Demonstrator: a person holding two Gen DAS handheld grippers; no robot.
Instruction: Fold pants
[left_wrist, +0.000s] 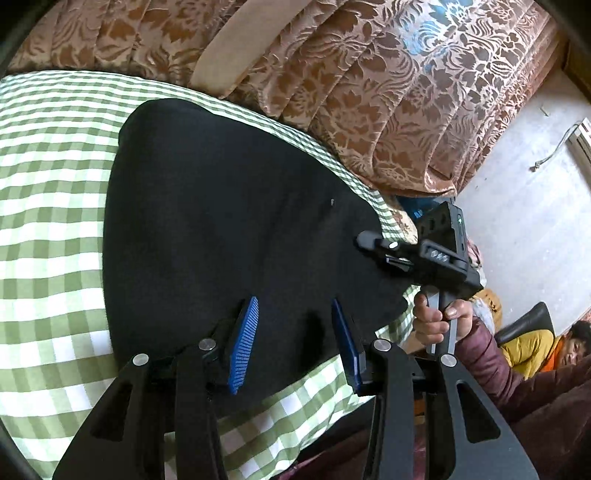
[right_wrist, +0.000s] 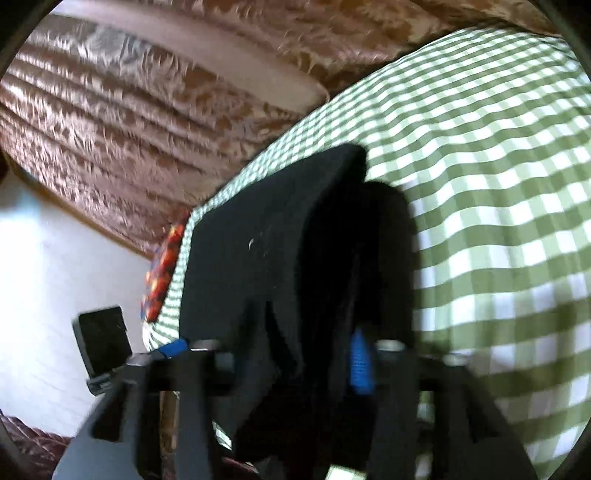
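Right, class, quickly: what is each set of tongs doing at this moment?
Left tongs: open, over the black pants, holding nothing.
Right tongs: pants fabric bunched between them; the picture is blurred, so the grip cannot be told.

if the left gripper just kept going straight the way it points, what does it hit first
Most likely the black pants: the left gripper is open, its fingertips over the cloth's near edge on the green checked sheet. How high it hovers is unclear.
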